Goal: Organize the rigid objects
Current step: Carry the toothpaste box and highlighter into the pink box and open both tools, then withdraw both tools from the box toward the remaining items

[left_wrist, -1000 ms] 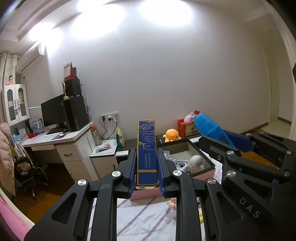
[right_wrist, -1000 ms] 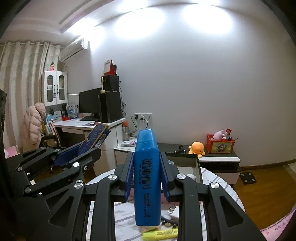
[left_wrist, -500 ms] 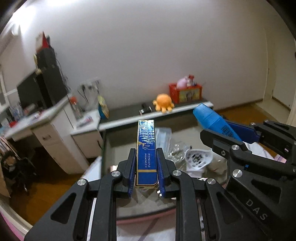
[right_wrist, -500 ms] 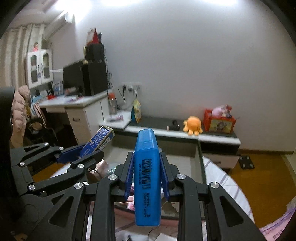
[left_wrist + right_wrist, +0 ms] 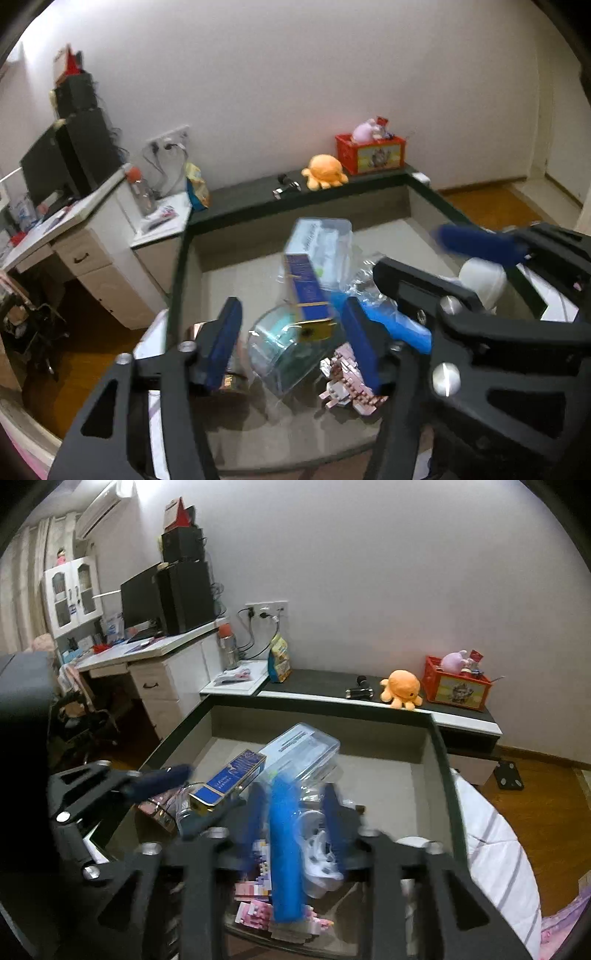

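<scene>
Against the white wall, an orange plush octopus (image 5: 402, 693) on a dark low shelf (image 5: 321, 687), just beside a red toy crate (image 5: 457, 687). Further left, a white desk (image 5: 155, 653) bearing a black monitor (image 5: 142, 600) and a dark speaker (image 5: 186, 596). Wooden floor (image 5: 546, 805) below.

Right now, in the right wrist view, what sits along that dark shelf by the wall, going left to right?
Snack bag → small black gadget → orange plush octopus → red toy crate.
</scene>
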The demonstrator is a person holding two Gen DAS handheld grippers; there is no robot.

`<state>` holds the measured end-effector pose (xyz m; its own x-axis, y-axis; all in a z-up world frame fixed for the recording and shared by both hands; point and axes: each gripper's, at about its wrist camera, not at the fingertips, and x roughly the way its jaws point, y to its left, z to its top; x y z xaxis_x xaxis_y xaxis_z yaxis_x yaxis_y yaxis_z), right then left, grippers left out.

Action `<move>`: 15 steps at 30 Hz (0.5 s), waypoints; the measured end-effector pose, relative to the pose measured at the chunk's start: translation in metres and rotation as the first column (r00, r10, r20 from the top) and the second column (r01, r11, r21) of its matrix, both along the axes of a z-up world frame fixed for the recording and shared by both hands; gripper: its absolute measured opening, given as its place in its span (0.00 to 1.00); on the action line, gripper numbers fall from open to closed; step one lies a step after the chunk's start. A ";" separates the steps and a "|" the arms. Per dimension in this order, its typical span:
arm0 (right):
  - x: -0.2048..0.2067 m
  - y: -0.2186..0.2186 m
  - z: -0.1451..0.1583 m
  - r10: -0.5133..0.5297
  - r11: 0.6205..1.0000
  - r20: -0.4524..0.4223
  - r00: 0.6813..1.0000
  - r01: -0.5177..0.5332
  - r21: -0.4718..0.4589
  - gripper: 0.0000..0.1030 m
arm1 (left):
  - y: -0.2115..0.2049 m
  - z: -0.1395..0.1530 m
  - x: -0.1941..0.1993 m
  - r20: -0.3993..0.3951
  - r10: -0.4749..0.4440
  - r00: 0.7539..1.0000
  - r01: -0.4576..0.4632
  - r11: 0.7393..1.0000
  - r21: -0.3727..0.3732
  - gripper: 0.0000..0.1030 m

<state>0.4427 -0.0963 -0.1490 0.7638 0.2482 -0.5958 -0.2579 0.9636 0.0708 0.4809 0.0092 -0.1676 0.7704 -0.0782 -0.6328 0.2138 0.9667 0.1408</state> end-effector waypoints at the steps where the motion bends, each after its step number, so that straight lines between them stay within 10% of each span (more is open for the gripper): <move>1: -0.006 -0.005 0.005 -0.017 1.000 0.022 1.000 0.017 0.007 0.73 | 0.003 0.006 -0.007 0.021 0.002 1.000 -0.002 1.000 -0.014 0.69; 9: -0.060 -0.022 0.055 -0.089 0.996 0.147 0.985 0.085 0.039 1.00 | 0.028 0.063 -0.080 0.170 0.046 0.984 -0.030 0.995 -0.093 0.95; 15: -0.131 -0.032 0.093 -0.126 0.992 0.273 0.954 0.128 0.009 1.00 | 0.040 0.094 -0.156 0.271 0.093 0.958 -0.066 0.992 -0.104 1.00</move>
<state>0.3113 -0.1282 -0.0565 0.9224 0.1343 -0.3622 -0.1418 0.9899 0.0058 0.3247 0.0488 -0.0737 0.9197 -0.0582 -0.3883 0.1015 0.9906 0.0919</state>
